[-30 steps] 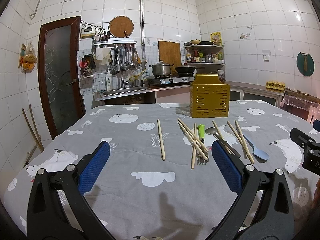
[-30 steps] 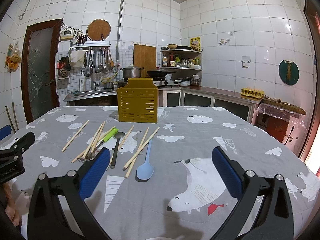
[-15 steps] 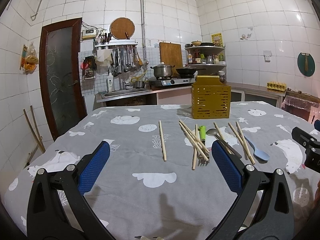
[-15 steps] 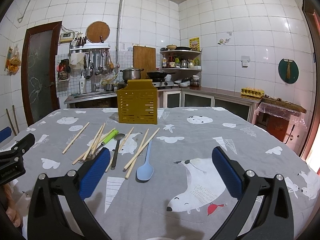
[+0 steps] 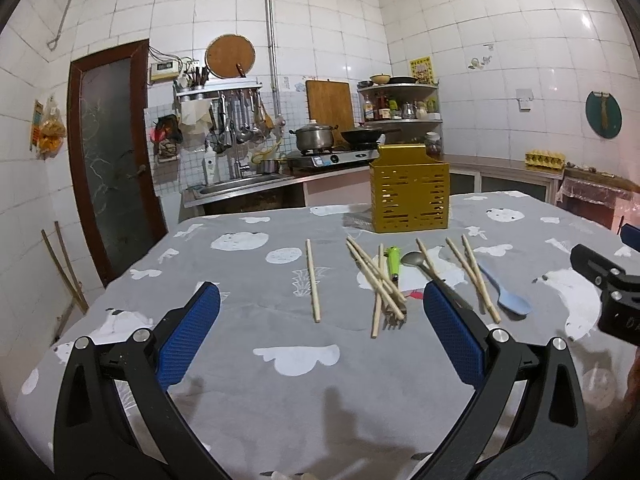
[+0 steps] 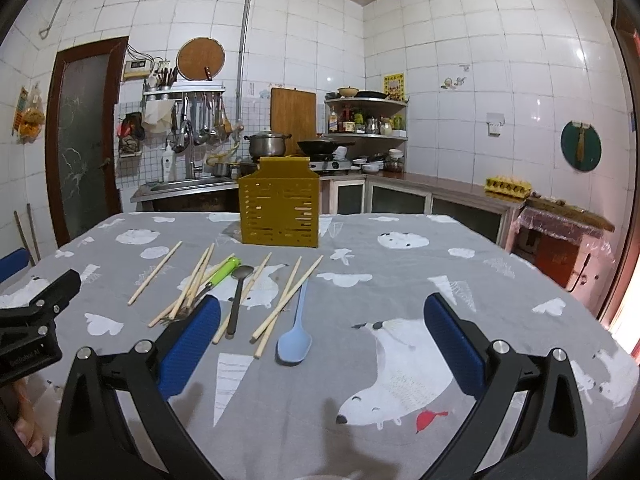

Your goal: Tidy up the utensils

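Several wooden chopsticks [image 5: 312,280] [image 6: 154,273] lie scattered on the grey patterned tablecloth [image 5: 296,392], beside a green-handled fork [image 5: 394,264] [image 6: 224,271], a dark metal spoon [image 5: 414,259] [image 6: 239,292] and a light blue spoon [image 5: 506,292] [image 6: 295,338]. A yellow slotted utensil holder [image 5: 410,192] [image 6: 279,210] stands upright behind them. My left gripper [image 5: 320,320] is open, low over the cloth in front of the lone chopstick. My right gripper [image 6: 320,320] is open too, just right of the blue spoon. Nothing sits between either pair of fingers.
The other gripper's black body shows at each view's edge [image 5: 612,292] [image 6: 28,320]. Behind the table are a sink counter [image 5: 240,184], a stove with a pot [image 5: 314,138] and a wok, a brown door [image 5: 112,160] and low cabinets [image 6: 440,200].
Both views have lifted and shifted slightly; the utensils and the holder lie as before, and both grippers stay open.
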Available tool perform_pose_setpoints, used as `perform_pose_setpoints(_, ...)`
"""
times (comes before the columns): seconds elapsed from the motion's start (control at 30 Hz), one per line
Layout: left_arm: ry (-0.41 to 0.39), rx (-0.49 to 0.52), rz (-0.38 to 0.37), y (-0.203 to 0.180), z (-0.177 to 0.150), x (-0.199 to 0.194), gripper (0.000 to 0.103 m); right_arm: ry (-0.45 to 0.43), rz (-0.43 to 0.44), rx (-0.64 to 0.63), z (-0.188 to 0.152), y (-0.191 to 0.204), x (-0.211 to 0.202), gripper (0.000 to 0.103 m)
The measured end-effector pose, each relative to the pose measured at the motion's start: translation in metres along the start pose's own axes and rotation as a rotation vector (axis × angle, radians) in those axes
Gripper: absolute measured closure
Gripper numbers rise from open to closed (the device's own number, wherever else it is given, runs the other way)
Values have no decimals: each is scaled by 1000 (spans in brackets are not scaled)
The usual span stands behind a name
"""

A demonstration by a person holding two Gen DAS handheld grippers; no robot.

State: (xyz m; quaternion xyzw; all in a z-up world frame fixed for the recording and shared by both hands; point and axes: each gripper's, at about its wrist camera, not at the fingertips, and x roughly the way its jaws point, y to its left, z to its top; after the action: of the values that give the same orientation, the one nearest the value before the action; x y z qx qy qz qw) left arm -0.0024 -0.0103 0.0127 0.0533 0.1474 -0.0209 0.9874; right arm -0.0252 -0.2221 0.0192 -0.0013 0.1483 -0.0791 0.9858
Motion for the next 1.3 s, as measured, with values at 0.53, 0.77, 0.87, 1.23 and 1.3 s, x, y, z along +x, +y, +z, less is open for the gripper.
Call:
perform_pose_setpoints(0.53, 25, 19, -17, 3, 48, 65, 5, 25, 21, -12, 39, 11, 55, 4)
perform_pose_setpoints(0.77, 145, -13, -84, 15, 70, 124, 5, 65, 39, -26, 62, 12, 100, 4)
perform_pose_setpoints(0.87, 189, -28, -89, 20, 75, 151, 5, 84, 17, -57, 67, 14, 128, 4)
perform_pose_setpoints(1.23, 335, -57, -67, 33, 78, 244, 5, 380, -65, 32, 55, -6, 252, 4)
perform_pose_setpoints(1.3, 383, -61, -59, 34, 75, 262, 5, 399, -94, 13, 51, -6, 267, 4)
